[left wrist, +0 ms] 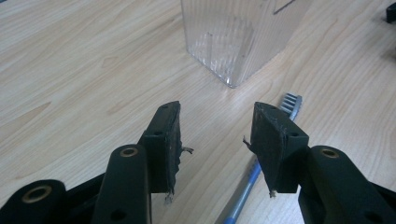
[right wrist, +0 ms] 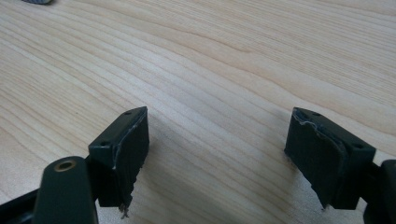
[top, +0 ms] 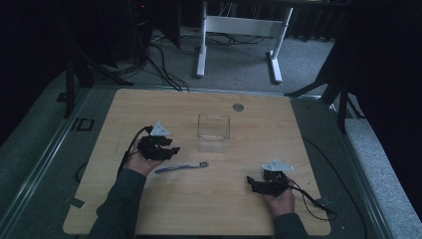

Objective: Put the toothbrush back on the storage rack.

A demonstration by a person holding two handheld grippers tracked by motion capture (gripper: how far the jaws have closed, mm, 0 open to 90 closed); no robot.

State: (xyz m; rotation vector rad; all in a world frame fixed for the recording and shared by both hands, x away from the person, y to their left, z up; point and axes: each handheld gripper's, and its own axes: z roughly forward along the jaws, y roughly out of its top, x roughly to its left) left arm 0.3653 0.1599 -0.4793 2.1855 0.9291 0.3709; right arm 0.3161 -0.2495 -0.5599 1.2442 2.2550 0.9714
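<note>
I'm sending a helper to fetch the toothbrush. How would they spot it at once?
On the wooden table, look just in front of the clear box, beside the left gripper. The toothbrush lies flat there: thin, blue-handled, with a pale bristle head, the sole slim loose item.

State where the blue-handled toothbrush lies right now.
In the high view, the blue-handled toothbrush lies flat on the wooden table, beside the left gripper, in front of the clear plastic box.
</note>
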